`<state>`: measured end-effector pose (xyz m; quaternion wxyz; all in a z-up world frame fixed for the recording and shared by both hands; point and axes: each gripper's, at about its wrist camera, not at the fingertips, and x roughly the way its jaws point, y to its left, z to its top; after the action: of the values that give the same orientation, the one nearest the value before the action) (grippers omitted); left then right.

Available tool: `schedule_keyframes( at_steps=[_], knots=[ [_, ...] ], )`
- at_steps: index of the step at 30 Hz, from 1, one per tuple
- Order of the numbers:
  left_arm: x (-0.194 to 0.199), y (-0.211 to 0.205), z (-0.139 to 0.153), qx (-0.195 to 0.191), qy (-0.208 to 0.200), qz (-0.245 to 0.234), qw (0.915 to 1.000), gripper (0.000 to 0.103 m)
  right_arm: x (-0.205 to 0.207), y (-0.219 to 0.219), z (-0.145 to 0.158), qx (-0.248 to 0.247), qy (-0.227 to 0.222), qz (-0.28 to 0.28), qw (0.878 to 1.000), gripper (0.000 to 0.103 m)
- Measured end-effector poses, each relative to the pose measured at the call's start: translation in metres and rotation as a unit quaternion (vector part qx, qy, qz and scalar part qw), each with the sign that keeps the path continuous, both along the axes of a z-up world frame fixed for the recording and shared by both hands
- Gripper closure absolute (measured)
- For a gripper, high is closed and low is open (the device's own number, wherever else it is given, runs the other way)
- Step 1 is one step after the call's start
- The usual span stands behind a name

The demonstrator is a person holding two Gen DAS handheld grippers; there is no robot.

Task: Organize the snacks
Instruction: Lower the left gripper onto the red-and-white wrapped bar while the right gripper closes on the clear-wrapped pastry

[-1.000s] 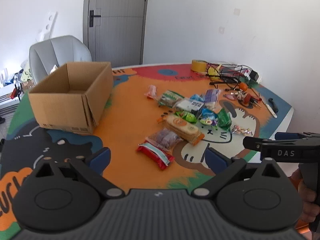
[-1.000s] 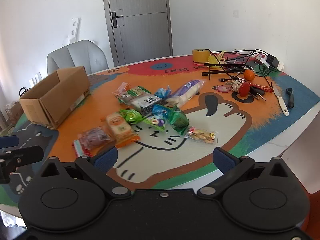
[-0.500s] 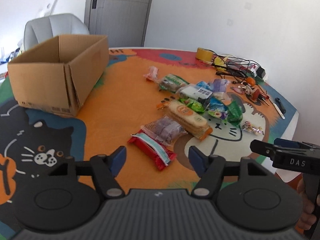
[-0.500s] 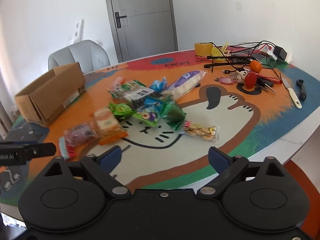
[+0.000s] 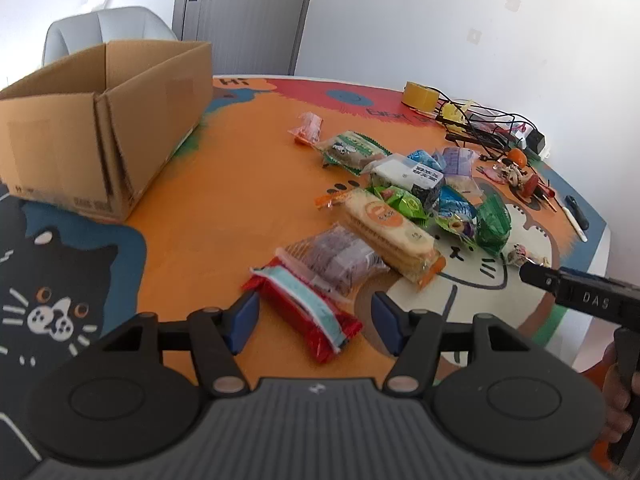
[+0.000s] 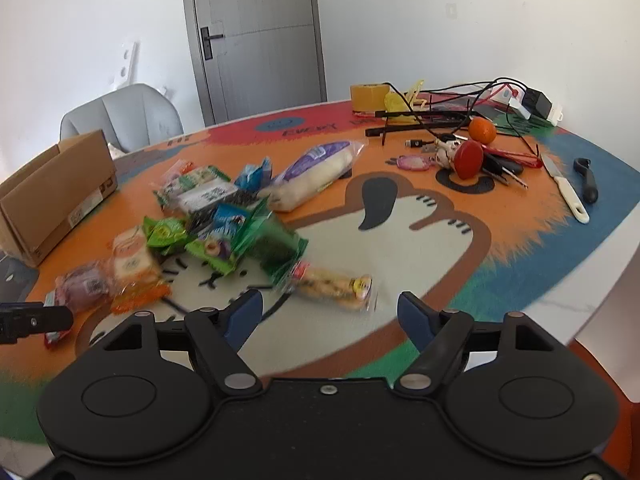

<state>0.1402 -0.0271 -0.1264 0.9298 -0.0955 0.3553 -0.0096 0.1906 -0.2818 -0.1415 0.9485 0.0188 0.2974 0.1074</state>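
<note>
Since the earlier frame the left gripper (image 5: 314, 322) has been closing in, and its half-open jaws are now straddling the red snack packet (image 5: 306, 314) lying near the table's (image 5: 224, 216) front edge. In the right view, the right gripper (image 6: 330, 314) is hanging wide apart just short of the clear peanut packet (image 6: 334, 286), blurred, by the same edge.

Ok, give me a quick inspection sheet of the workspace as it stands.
Surface: round table with a cartoon cat print.
Job's things: snack packets piled mid-table; red packet nearest the left gripper; open cardboard box at the left, inside hidden.
Clutter: tape roll, orange, knife.
Grippers: left gripper open around the red packet; right gripper open near a biscuit packet.
Cables: black tangle at the far edge.
Surroundings: grey chair, closed door.
</note>
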Motion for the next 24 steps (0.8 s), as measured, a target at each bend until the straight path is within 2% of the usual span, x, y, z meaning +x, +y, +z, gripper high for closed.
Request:
schedule_keyframes(
  at_steps=[3,12,15,17,21,24],
  knots=[
    [0.004,-0.003,0.000,0.009,-0.001,-0.003,1.0000,0.042,0.010,-0.003,-0.003,0.016,0.000,0.006,1.000,0.029],
    [-0.005,0.005,-0.001,0.018,-0.005,0.004,0.9998,0.051,0.021,-0.002,-0.008,0.017,-0.003,0.017,1.000,0.028],
    [-0.009,0.010,-0.001,0.018,-0.008,0.010,0.9998,0.060,0.016,0.005,-0.007,0.018,-0.002,0.031,0.999,0.029],
    [-0.010,0.014,-0.001,0.017,-0.008,0.012,0.9997,0.067,0.013,0.009,-0.006,0.021,0.001,0.040,0.999,0.034],
    [-0.008,0.018,-0.002,0.017,-0.010,0.021,0.9996,0.068,0.005,0.016,-0.004,0.026,0.007,0.055,0.998,0.043],
    [-0.003,0.015,-0.002,0.033,-0.013,0.028,0.9990,0.067,0.001,0.021,-0.003,0.024,0.010,0.069,0.997,0.051]
  ],
)
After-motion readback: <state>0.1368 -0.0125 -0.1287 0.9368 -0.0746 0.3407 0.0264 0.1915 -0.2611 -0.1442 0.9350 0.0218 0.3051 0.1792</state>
